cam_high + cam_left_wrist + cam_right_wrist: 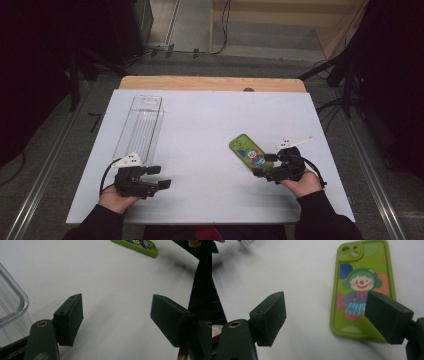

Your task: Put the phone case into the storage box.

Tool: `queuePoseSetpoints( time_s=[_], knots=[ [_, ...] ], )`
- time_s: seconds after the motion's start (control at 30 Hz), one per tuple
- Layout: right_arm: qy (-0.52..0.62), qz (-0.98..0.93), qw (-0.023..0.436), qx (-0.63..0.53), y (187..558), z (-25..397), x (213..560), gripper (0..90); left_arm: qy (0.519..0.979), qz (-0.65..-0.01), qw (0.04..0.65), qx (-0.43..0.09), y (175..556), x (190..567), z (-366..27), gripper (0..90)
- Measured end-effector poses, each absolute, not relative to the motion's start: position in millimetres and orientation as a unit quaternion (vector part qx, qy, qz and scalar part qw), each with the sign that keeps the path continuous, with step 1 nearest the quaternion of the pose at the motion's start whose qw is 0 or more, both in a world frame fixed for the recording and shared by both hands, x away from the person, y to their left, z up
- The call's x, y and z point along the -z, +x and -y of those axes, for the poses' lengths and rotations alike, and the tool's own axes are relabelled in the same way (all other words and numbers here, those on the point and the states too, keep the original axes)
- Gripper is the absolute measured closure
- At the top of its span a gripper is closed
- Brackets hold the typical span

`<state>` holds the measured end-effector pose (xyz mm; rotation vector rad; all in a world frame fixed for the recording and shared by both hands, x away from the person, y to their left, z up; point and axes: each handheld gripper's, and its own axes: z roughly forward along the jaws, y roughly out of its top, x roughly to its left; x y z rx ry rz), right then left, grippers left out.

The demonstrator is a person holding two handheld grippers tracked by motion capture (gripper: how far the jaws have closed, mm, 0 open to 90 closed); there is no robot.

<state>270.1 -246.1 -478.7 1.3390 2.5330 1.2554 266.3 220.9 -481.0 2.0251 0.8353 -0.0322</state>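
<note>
A clear plastic bin (140, 125) stands on the white bench (200, 125), long and narrow, and looks empty, though its see-through walls make that hard to confirm. The left claw (159, 176) sits just beside the bin's near end, its jaws spread wide over bare bench. Well to the right of the bin lies a green phone case (250, 152), flat, clown picture up. The right claw (263, 164) hovers at the case's near end, jaws spread, one jaw over the case's lower corner, gripping nothing.
</note>
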Motion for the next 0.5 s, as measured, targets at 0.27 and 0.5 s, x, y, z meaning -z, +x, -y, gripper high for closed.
queuePoseSetpoints(
  time_s=[0.27,0.5],
  knots=[
    [0.435,-0.807,0.0,-0.399,253,251,488,8.5,0.822,-0.339,0.458,0.012,267,481,-221,27.1],
    [0.428,-0.818,-0.005,-0.384,244,256,493,0.0,0.821,-0.34,0.459,0.014,267,481,-221,27.0]
  ],
)
